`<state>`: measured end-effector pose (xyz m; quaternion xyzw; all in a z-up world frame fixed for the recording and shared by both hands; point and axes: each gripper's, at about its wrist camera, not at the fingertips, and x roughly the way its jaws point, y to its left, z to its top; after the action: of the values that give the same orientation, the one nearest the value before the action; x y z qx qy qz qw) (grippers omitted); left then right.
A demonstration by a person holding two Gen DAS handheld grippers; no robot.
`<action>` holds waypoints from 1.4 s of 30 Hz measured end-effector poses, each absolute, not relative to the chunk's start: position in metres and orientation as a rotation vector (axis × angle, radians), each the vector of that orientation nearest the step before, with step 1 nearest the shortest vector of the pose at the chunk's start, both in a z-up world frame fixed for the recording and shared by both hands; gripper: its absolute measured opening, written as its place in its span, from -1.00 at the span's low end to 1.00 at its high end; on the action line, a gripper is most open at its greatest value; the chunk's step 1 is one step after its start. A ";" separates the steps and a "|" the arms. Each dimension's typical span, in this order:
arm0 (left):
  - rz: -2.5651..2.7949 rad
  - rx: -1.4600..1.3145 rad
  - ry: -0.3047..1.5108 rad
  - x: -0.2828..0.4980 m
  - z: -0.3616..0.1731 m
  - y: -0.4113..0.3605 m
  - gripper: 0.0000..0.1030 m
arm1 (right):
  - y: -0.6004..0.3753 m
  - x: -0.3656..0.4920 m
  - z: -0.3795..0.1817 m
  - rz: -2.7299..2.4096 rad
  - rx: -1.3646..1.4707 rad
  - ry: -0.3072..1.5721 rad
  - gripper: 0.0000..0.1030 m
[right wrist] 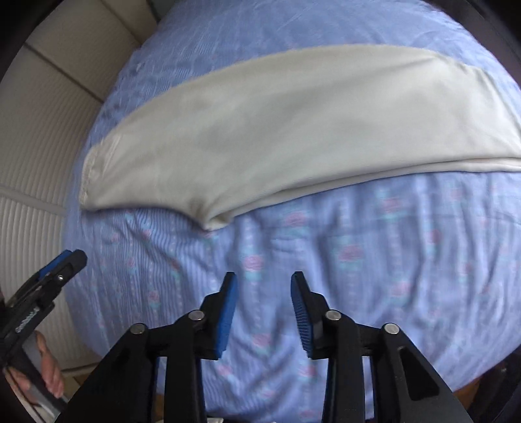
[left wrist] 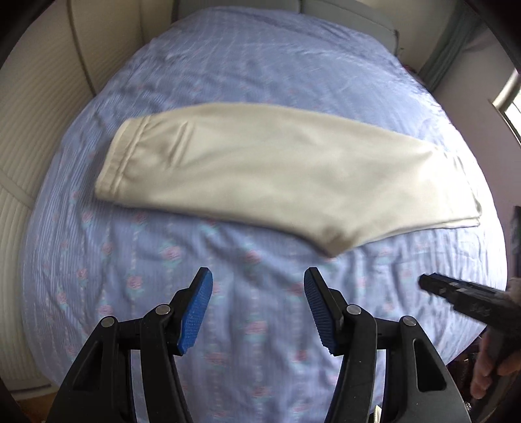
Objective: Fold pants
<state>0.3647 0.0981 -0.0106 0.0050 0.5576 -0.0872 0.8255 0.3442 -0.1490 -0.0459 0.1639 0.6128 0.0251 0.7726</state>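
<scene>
Cream pants lie flat across the blue flowered bedspread, folded lengthwise with the legs stacked. The waistband is at the left and the hems at the right. They also show in the right wrist view. My left gripper is open and empty, held above the bedspread short of the crotch corner. My right gripper is open and empty too, also short of the pants' near edge. Each gripper shows at the edge of the other's view: the right one and the left one.
A cream ribbed headboard or wall panel runs along the bed's left side. Grey pillows lie at the far end. A window is at the right. The bedspread is wrinkled in front of the grippers.
</scene>
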 end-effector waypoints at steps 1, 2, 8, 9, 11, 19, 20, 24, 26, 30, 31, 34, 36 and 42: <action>-0.192 0.021 1.170 0.362 -0.005 0.085 0.17 | -0.165 0.339 -0.036 0.039 0.357 1.304 -0.29; -0.202 0.032 1.154 0.357 0.001 0.068 0.18 | -0.188 0.331 -0.026 0.018 0.357 1.286 -0.29; -0.211 0.040 1.101 0.343 0.022 -0.035 0.23 | -0.311 0.318 0.019 -0.076 0.395 1.173 -0.29; -0.208 0.032 1.099 0.341 0.023 -0.053 0.25 | -0.328 0.315 0.024 -0.085 0.399 1.157 -0.29; -0.214 0.034 1.092 0.337 0.027 -0.094 0.30 | -0.370 0.310 0.032 -0.094 0.402 1.132 -0.29; -0.191 0.099 1.045 0.341 0.035 -0.244 0.55 | -0.508 0.321 0.026 -0.102 0.418 1.122 -0.29; -0.196 0.113 1.047 0.343 0.035 -0.259 0.56 | -0.523 0.325 0.022 -0.107 0.426 1.128 -0.29; -0.230 0.180 1.032 0.366 0.029 -0.316 0.63 | -0.563 0.337 0.004 -0.110 0.475 1.119 -0.29; -0.258 0.194 1.046 0.382 0.020 -0.338 0.63 | -0.578 0.346 -0.008 -0.133 0.491 1.110 -0.29; -0.257 0.204 1.110 0.412 0.000 -0.377 0.63 | -0.613 0.364 -0.037 -0.174 0.582 1.111 -0.15; -0.255 0.200 1.128 0.418 -0.005 -0.383 0.63 | -0.623 0.367 -0.045 -0.180 0.606 1.114 -0.13; -0.268 0.195 1.177 0.434 -0.018 -0.404 0.63 | -0.640 0.379 -0.068 -0.191 0.652 1.144 -0.13; -0.274 0.208 1.201 0.442 -0.027 -0.417 0.63 | -0.647 0.385 -0.080 -0.211 0.654 1.165 -0.13; -0.265 0.256 1.225 0.452 -0.042 -0.440 0.63 | -0.662 0.412 -0.111 -0.234 0.636 1.215 -0.13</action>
<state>0.4520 -0.4403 -0.0424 0.1194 0.5716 -0.1236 0.8023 0.4124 -0.6617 -0.1112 0.2929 0.5595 -0.1080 0.7678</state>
